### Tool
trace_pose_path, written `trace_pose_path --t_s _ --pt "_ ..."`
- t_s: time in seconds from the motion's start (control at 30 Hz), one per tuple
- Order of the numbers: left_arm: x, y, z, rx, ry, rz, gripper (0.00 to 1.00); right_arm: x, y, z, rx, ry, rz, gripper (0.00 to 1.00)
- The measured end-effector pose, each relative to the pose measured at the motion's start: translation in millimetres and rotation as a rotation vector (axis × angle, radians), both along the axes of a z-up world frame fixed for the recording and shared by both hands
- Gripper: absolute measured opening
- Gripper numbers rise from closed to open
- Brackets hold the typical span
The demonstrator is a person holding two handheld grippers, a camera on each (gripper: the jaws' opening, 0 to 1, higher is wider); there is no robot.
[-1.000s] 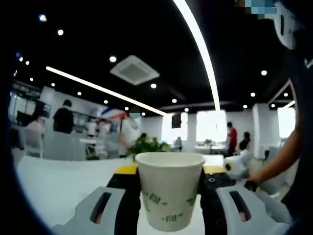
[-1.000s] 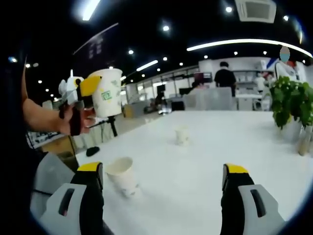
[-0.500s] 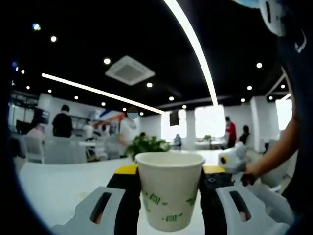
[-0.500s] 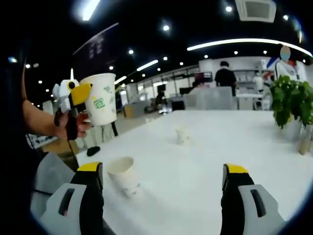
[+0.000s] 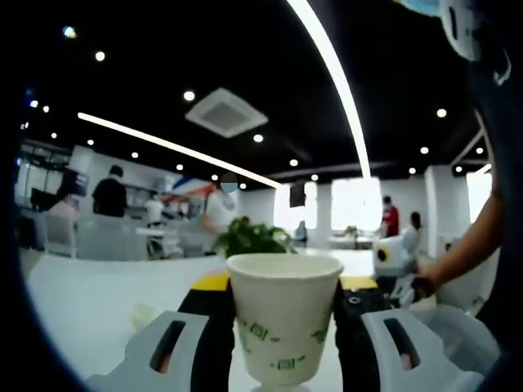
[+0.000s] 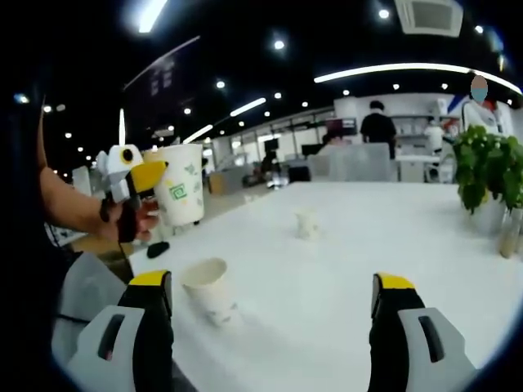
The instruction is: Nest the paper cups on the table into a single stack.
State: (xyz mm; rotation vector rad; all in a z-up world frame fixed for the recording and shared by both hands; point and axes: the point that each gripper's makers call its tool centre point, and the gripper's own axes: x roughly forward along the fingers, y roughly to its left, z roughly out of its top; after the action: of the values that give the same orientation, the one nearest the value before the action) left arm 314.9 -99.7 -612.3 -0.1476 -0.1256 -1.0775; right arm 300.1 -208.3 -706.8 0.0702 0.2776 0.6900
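My left gripper [image 5: 282, 314] is shut on a white paper cup [image 5: 283, 314] with green marks, held upright above the white table [image 5: 90, 302]. From the right gripper view the same held cup [image 6: 181, 195] hangs at the left over the table's edge, in the left gripper [image 6: 155, 192] with its yellow tips. My right gripper [image 6: 274, 306] is open, low over the table [image 6: 351, 245], nothing between its fingers. A second cup [image 6: 209, 290] stands just right of its left finger. A third, small and far cup [image 6: 306, 224] stands mid-table; a faint cup [image 5: 143, 317] also shows at lower left.
A potted green plant [image 6: 482, 180] stands at the table's right side, also seen as the plant [image 5: 249, 238] behind the held cup. People, chairs and tables fill the room behind. A person's forearm [image 6: 69, 204] holds the left gripper.
The left gripper with its cup has come down and a little right, closer to the table. The right gripper has stayed put.
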Motion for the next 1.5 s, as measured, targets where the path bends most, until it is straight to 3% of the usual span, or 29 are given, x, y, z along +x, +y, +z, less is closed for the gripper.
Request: trace_pose_path --t_s 0.93,1.5 --pt "-1.4 -7.2 -52.3 0.046 0.048 -0.011 0.45 -1.6 0.7 -7.5 -0.026 0.029 0.020 1.00" --pt "-1.1 -6.5 -88.8 0.090 0.118 -0.018 0.45 -0.8 4.6 -12.8 -0.020 0.039 0.018 1.00"
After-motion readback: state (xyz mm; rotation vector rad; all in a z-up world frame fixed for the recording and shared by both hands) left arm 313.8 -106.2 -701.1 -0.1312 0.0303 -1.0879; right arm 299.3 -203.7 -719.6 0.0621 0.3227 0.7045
